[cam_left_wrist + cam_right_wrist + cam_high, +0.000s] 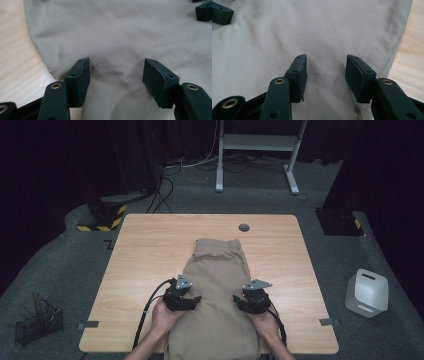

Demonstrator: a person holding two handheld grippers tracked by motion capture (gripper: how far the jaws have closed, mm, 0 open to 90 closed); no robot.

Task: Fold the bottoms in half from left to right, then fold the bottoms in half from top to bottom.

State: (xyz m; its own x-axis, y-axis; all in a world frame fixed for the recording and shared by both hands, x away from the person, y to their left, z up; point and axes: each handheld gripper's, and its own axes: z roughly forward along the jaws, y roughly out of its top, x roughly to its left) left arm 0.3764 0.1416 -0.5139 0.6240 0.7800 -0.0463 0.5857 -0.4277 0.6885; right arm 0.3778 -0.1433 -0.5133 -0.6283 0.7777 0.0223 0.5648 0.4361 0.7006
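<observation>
Khaki trousers (pixel 217 270) lie folded lengthwise down the middle of the wooden table (pixel 145 255), waistband at the far end and legs running off the near edge. My left gripper (pixel 193 301) sits at the cloth's left edge, tips pointing inward. In the left gripper view its jaws (pixel 116 72) stand open over a slightly puckered patch of cloth (pixel 112 32), nothing pinched between them. My right gripper (pixel 239 303) mirrors it at the right edge. Its jaws (pixel 325 71) are open over smooth cloth (pixel 312 30), close to the fabric's hem.
A grey grommet (pixel 244 227) is set in the table's far side. On the floor stand a white container (pixel 367 292) at the right, a wire basket (pixel 39 322) at the left, and a white desk frame (pixel 260 150) behind. Bare wood flanks the trousers.
</observation>
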